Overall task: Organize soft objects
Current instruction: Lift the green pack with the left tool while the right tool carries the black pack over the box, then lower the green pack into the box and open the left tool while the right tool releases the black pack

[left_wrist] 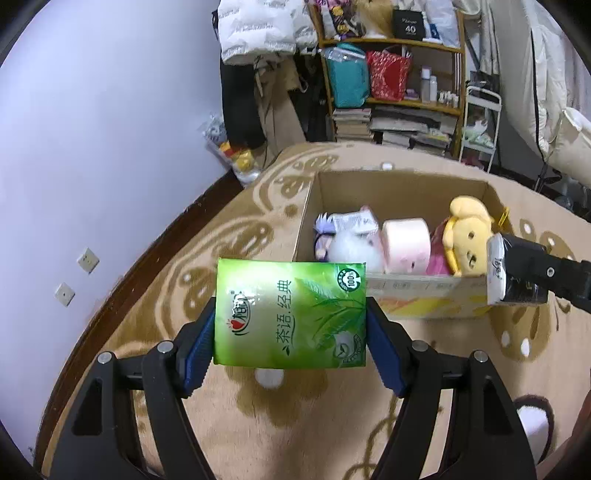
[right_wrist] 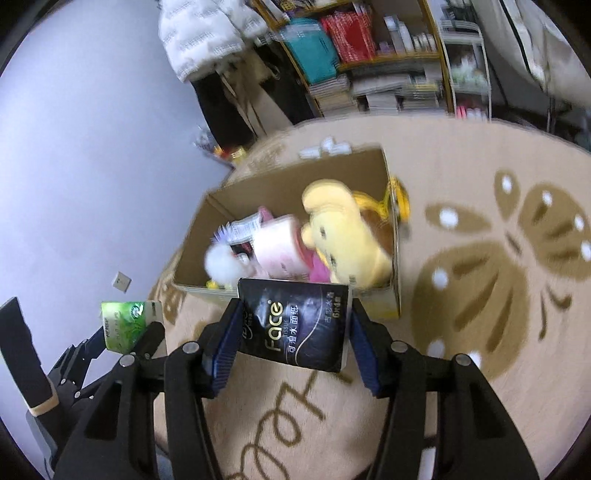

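My left gripper (left_wrist: 290, 325) is shut on a green tissue pack (left_wrist: 290, 314), held above the rug just short of the cardboard box (left_wrist: 417, 295). My right gripper (right_wrist: 293, 328) is shut on a black tissue pack (right_wrist: 295, 325), held at the box's near edge (right_wrist: 199, 288); it also shows in the left wrist view (left_wrist: 496, 273). The green pack shows in the right wrist view (right_wrist: 125, 325). Inside the box lie a yellow plush dog (left_wrist: 467, 232), a pink tissue roll (left_wrist: 406, 242) and a white fluffy toy (left_wrist: 351, 245).
A beige patterned rug (right_wrist: 480, 258) covers the floor. A cluttered wooden shelf (left_wrist: 399, 85) and hanging clothes (left_wrist: 258, 33) stand behind the box. A white wall (left_wrist: 92, 147) is to the left, with a bag of toys (left_wrist: 240, 158) at its foot.
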Tool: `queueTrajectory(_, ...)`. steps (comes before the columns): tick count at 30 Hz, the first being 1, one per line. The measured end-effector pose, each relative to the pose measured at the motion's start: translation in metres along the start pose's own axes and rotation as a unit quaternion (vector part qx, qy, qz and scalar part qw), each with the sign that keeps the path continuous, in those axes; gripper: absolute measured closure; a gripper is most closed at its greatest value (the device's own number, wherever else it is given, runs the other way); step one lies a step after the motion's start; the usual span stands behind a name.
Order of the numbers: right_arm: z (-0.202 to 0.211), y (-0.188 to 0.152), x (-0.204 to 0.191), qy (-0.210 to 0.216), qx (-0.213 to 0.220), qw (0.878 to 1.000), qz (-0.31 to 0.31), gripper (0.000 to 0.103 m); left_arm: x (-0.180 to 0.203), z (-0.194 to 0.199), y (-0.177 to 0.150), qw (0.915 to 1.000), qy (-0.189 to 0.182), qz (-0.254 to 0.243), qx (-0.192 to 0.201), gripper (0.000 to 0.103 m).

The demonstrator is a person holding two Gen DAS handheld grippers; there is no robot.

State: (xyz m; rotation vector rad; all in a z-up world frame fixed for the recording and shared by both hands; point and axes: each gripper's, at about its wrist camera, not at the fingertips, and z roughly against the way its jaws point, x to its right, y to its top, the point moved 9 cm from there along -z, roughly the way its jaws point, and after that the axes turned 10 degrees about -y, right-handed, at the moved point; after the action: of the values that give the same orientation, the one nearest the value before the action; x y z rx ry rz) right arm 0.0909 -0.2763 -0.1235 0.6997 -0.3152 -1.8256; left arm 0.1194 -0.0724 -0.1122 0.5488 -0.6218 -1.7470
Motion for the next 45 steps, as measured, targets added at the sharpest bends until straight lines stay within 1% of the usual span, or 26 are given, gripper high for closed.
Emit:
queueTrajectory(2,0.005,0.01,-0.002,0.016,0.018,1.0,0.002,0.044,0.001,0.002,0.007,1.0,0.0,-0.005,0.008,0.03)
queueTrajectory(5,0.003,0.02,-0.006,0.018,0.038,0.999,0.009,0.044,0.005,0.004,0.021,0.9991,0.014,-0.032,0.024,0.03)
queueTrajectory(9,0.0,0.031,-0.01,0.026,0.054,0.998,0.013,0.044,0.009,-0.001,0.039,0.9989,0.003,-0.031,0.035,0.03)
queueTrajectory(15,-0.011,0.048,-0.015,0.022,0.072,0.997,0.029,0.044,0.015,-0.011,0.068,0.9978,-0.002,-0.04,0.053,0.03)
queueTrajectory(18,-0.021,0.058,-0.019,0.008,0.077,0.996,0.046,0.044,0.014,-0.021,0.081,0.9977,-0.007,-0.036,0.057,0.03)
queueTrajectory(22,-0.035,0.068,-0.02,-0.001,0.081,0.995,0.059,0.044,0.014,-0.036,0.09,0.9971,-0.014,-0.045,0.06,0.03)
queueTrajectory(25,-0.043,0.071,-0.019,-0.004,0.085,0.994,0.066,0.044,0.013,-0.049,0.092,0.9974,-0.017,-0.042,0.057,0.03)
queueTrajectory(30,-0.053,0.069,-0.018,0.003,0.087,0.994,0.068,0.043,0.016,-0.07,0.094,0.9975,-0.033,-0.04,0.048,0.029)
queueTrajectory(33,-0.06,0.069,-0.017,0.004,0.081,0.995,0.066,0.041,0.019,-0.079,0.091,0.9974,-0.043,-0.036,0.044,0.029)
queueTrajectory(34,-0.063,0.068,-0.015,0.004,0.076,0.995,0.062,0.041,0.02,-0.081,0.089,0.9974,-0.047,-0.036,0.042,0.028)
queueTrajectory(37,-0.068,0.067,-0.013,0.008,0.063,0.997,0.052,0.039,0.02,-0.086,0.086,0.9976,-0.045,-0.04,0.034,0.012)
queueTrajectory(40,-0.069,0.067,-0.01,0.008,0.057,0.997,0.047,0.036,0.016,-0.081,0.088,0.9976,-0.032,-0.038,0.048,0.007)
queueTrajectory(41,-0.068,0.067,-0.01,0.009,0.058,0.997,0.046,0.032,0.015,-0.079,0.088,0.9975,-0.03,-0.038,0.052,0.005)
queueTrajectory(44,-0.063,0.068,-0.006,0.009,0.062,0.997,0.038,0.02,0.01,-0.072,0.087,0.9977,-0.028,-0.033,0.052,0.005)
queueTrajectory(45,-0.061,0.069,-0.006,0.01,0.064,0.997,0.036,0.018,0.007,-0.07,0.087,0.9978,-0.028,-0.03,0.051,0.004)
